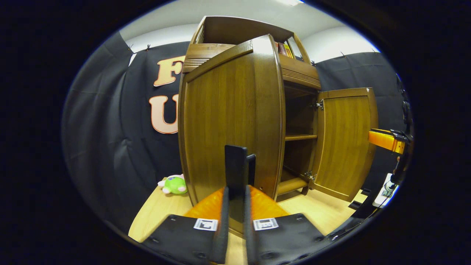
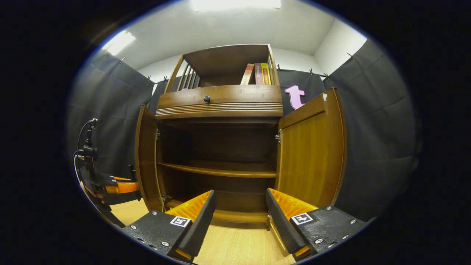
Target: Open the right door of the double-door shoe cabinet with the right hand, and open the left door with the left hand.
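in the left gripper view the left door point(image 1: 232, 125) hides most of the cabinet's inside, and the dark handle between the left gripper point(image 1: 235, 221) fingers is partly covered. the other gripper point(image 1: 390, 141) is cut off at the right edge. book spines point(image 2: 257, 73) at upper centre of the right gripper view are too small to read.

I record the shoe cabinet point(image 2: 220, 110) as mid-brown wood with a visible grain, its right door point(image 2: 311, 158) a warmer amber-brown. The drawer knob point(image 2: 206, 98) is black. At upper centre I note books point(image 2: 257, 73) in red, brown and yellow. At lower left sits a green and pink plush toy point(image 1: 173, 184). The floor point(image 2: 235, 246) is pale wood.
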### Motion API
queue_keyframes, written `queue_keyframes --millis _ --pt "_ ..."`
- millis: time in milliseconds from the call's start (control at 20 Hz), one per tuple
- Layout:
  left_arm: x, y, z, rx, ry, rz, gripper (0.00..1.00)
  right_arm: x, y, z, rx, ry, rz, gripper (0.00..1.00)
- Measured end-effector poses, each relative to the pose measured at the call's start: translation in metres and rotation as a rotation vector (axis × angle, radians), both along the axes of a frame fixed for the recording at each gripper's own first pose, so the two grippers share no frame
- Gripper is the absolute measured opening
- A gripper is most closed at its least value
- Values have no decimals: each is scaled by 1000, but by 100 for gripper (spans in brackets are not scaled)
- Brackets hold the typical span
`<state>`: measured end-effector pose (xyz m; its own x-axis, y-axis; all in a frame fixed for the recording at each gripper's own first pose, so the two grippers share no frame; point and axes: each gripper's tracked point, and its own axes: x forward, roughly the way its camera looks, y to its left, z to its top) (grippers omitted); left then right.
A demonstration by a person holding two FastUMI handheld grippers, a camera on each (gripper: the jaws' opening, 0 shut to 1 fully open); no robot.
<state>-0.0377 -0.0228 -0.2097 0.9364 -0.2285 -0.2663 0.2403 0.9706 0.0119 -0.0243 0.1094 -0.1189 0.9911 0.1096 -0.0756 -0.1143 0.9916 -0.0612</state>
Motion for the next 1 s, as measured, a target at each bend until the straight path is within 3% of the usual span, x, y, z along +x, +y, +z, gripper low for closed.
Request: queue_keyframes --millis 50,350,400,450,600,650,700,1000 --pt "-4 7 1 20 2 7 19 1 3 0 0 0 7 84" --pt "-18 38 -6 34 21 55 19 6 22 1 5 -6 45 84" --pt "-18 43 -8 26 21 60 19 6 25 1 5 -6 50 94" --pt "-17 48 -7 27 16 63 19 7 28 0 3 -6 53 84" --pt "-17 63 1 49 -10 86 19 8 35 1 4 -5 62 84" --pt "-19 67 3 57 -17 92 19 8 39 0 8 -7 67 95" --pt "-22 71 3 64 -24 99 19 9 41 1 10 -8 71 84" --pt "-25 106 8 67 -37 161 19 14 56 -4 16 -1 92 84"
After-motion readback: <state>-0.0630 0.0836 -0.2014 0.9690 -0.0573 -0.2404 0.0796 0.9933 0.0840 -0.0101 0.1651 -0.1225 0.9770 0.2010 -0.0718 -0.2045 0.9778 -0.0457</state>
